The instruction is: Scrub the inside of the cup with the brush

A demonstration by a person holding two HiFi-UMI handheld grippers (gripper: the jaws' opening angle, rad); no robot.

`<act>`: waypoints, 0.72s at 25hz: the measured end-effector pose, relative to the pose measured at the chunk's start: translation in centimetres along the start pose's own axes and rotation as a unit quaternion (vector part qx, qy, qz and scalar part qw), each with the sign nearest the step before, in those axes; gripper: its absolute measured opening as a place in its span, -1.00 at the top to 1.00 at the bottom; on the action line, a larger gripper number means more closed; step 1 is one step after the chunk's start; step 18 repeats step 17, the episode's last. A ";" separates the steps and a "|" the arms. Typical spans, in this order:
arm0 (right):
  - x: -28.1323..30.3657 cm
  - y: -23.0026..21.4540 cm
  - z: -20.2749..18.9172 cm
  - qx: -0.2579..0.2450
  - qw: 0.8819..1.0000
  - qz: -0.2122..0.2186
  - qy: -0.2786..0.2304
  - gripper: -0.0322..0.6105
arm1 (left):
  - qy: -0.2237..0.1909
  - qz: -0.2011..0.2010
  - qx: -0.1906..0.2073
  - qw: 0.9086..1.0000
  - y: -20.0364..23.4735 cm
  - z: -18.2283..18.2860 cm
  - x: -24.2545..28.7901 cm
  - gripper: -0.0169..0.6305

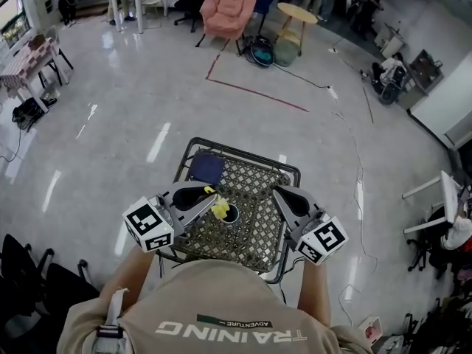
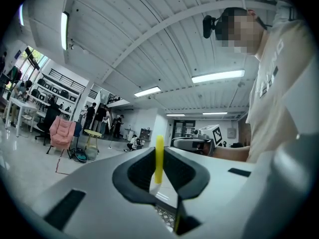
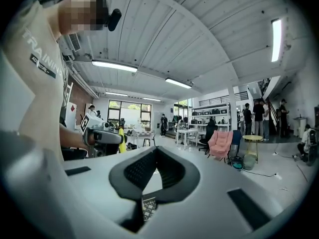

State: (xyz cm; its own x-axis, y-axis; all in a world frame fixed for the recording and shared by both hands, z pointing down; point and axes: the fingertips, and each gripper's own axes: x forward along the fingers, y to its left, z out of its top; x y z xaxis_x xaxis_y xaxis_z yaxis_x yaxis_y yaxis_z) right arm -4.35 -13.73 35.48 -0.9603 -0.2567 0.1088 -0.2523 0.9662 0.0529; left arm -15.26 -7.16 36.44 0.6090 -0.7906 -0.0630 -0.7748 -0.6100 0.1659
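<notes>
In the head view a dark cup stands near the middle of a metal mesh table. My left gripper is shut on a yellow brush, whose head hangs at the cup's left rim. In the left gripper view the brush's yellow handle stands upright between the closed jaws of the left gripper. My right gripper hovers just right of the cup, shut and holding nothing. The right gripper view shows that gripper's jaws together, with the left gripper and the brush beyond.
A dark blue cloth lies on the table's far left corner. On the shiny floor beyond are a red tape line, a pink armchair and a round yellow table. Black chairs stand at my near left.
</notes>
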 end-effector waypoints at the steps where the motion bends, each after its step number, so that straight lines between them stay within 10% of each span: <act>1: -0.1 -0.1 -0.2 0.000 1.000 0.000 0.004 0.85 | 0.001 0.000 -0.001 1.000 0.0 -0.1 0.0 0.77; 18: 1.4 0.6 -0.9 0.020 1.000 0.008 0.000 0.85 | -0.001 0.016 0.017 1.000 1.3 1.0 -1.5 0.77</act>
